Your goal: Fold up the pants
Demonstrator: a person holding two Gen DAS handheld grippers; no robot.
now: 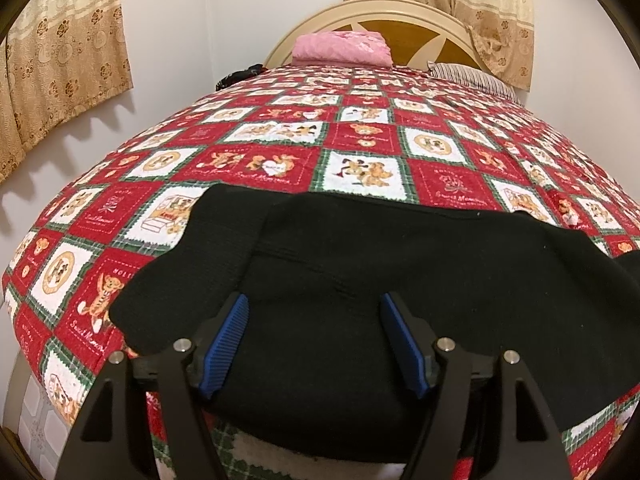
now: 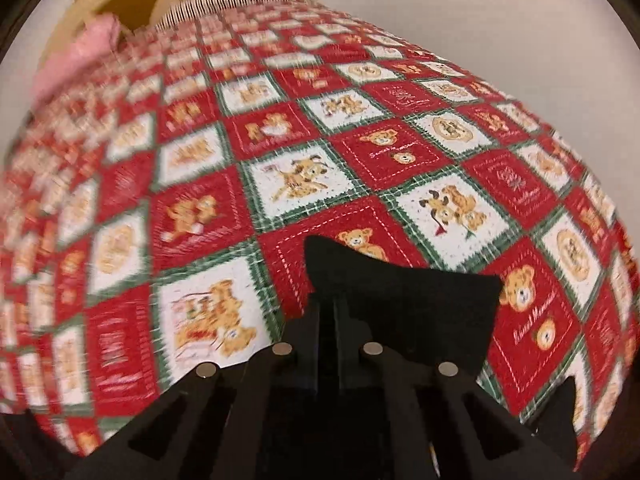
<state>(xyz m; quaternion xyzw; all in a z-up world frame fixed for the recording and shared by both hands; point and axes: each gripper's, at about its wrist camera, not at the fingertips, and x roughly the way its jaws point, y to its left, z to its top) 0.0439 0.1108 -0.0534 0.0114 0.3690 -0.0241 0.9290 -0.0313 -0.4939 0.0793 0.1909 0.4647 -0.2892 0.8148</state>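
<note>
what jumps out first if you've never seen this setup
The loud red, white and green teddy-bear quilt covering the whole bed. Then the black pants lying across its near edge, under the left gripper with its jaws open, while the right gripper has its jaws shut on a black corner.

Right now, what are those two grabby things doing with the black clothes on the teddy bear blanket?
A person is folding black pants on a bed covered by a red teddy bear quilt. The left gripper is open, with the black fabric lying between its blue pads but not pinched. The right gripper is shut on a piece of the pants, with black cloth sticking out around its tips. The pants look partly folded near the foot of the bed.
</note>
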